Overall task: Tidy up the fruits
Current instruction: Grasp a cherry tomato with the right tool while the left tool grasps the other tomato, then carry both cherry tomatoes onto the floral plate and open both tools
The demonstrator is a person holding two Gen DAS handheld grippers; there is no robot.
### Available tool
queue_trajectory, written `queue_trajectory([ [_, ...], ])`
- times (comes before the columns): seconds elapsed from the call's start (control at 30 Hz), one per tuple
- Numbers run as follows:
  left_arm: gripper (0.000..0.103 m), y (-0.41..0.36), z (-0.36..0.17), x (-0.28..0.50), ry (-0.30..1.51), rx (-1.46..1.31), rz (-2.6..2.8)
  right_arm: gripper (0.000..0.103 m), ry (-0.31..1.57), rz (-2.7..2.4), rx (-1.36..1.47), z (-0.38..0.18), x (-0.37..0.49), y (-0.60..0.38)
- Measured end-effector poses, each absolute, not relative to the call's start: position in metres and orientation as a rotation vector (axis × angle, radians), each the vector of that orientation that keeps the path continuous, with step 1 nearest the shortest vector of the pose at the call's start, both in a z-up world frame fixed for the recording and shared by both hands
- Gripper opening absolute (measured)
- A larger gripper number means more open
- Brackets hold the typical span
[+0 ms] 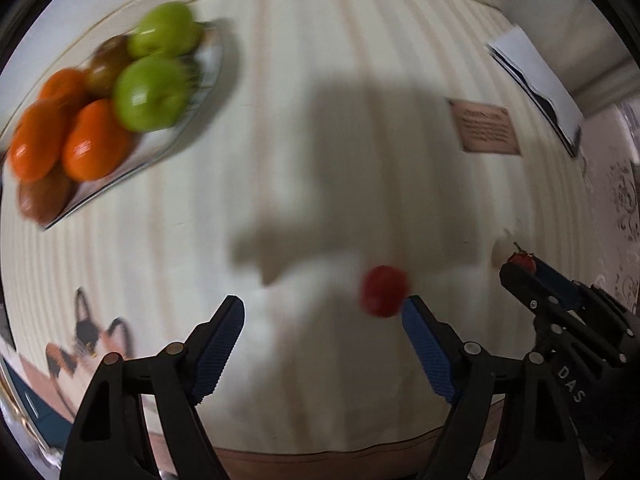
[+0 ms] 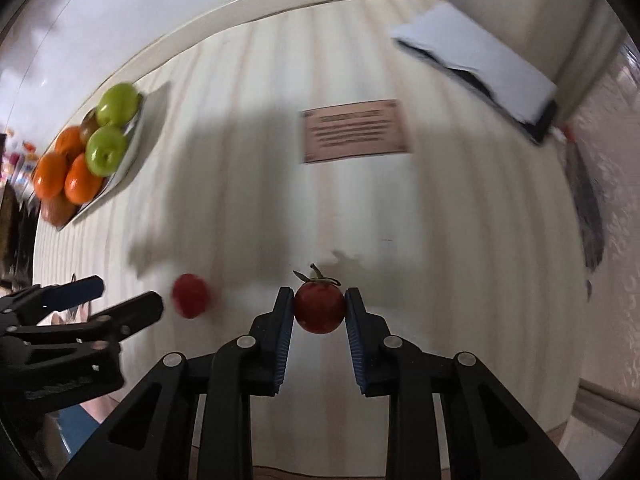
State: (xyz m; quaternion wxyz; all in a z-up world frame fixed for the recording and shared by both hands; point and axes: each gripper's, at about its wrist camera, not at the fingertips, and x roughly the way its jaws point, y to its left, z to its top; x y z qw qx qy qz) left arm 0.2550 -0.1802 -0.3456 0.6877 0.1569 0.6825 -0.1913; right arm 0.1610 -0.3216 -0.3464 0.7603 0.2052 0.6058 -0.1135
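**Right tool grips a tomato, left tool wide open**

At far left, a plate (image 2: 132, 148) carries green apples (image 2: 106, 150), oranges (image 2: 82, 180) and brownish fruit on the striped surface (image 2: 440, 240). The left tool (image 1: 322, 312) stands spread wide with nothing between its fingers; a blurred red tomato (image 1: 383, 290) sits just beside its right fingertip. The right tool (image 2: 319, 304) is closed on a stemmed tomato (image 2: 319, 307). A printed card (image 2: 354, 131) lies beyond.
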Motion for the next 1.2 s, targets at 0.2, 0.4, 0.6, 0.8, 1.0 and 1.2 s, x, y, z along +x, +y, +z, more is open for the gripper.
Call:
queue_trajectory([
  [0.2,0.053,-0.211,-0.362,0.239,1.552,0.398,-0.501,0.028,1.327,-0.297,0.464,-0.348,0.147,-0.342],
  [0.4,0.031,-0.228,-0.362,0.233,1.523,0.428,-0.522,0.028,1.354,-0.313,0.477,-0.356,0.145,-0.351],
  [0.6,0.025,-0.229,-0.359,0.232,1.511,0.414,-0.532,0.028,1.348,-0.312,0.473,-0.356,0.149,-0.350],
  [0.8,0.024,-0.213,-0.337,0.242,1.478,0.361,-0.537,0.028,1.313,-0.293,0.471,-0.341,0.151,-0.351],
  [1.0,0.024,-0.172,-0.292,0.258,1.429,0.227,-0.501,0.028,1.254,-0.189,0.471,-0.309,0.178,-0.330],
  [1.2,0.024,-0.097,-0.252,0.284,1.374,0.053,-0.389,0.028,1.216,-0.022,0.462,-0.288,0.228,-0.283],
])
